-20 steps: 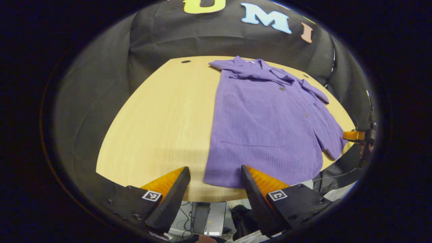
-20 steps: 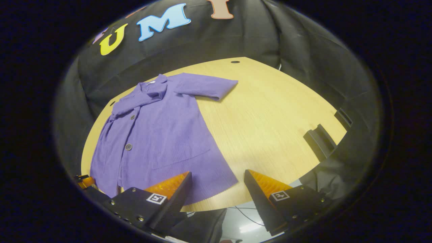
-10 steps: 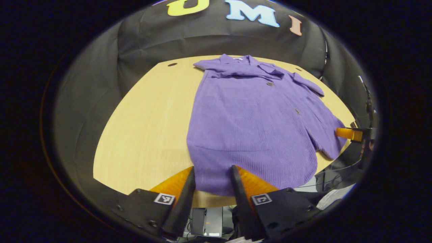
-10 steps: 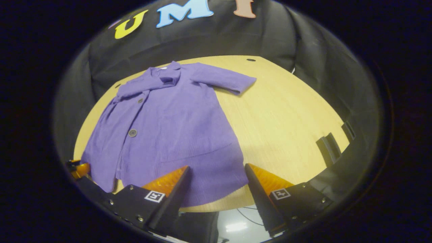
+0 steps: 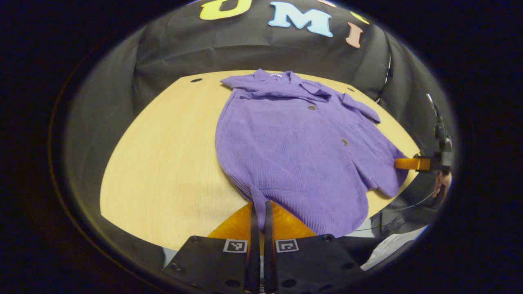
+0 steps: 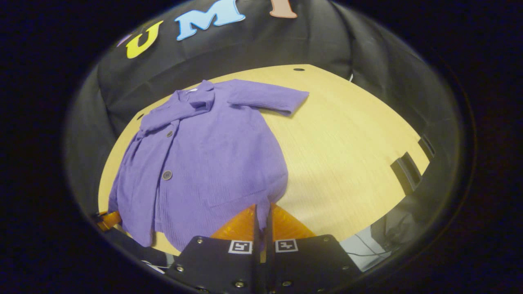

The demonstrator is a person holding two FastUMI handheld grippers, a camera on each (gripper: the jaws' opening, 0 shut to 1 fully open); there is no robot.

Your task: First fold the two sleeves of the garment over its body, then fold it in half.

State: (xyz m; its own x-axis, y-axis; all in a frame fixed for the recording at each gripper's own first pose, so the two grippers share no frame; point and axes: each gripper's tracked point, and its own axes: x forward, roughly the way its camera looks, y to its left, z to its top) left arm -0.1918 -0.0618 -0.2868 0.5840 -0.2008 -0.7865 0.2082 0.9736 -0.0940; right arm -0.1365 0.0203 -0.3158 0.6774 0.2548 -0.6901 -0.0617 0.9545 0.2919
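Purple garment (image 5: pixel 298 151) lies flat on the wooden table (image 5: pixel 163 155), collar toward the booth's wall, buttons down its front. One short sleeve (image 6: pixel 265 97) sticks out sideways on the bare wood; the other sleeve (image 5: pixel 361 109) lies along the far shoulder. Both near hem corners are pinched. The left gripper (image 5: pixel 259 208) has its fingers closed together on one hem corner, the cloth bunched between them. The right gripper (image 6: pixel 261 212) is likewise clamped on the opposite hem corner.

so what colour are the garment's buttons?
Dark grey, on the purple garment; buttons show best in the right gripper view.
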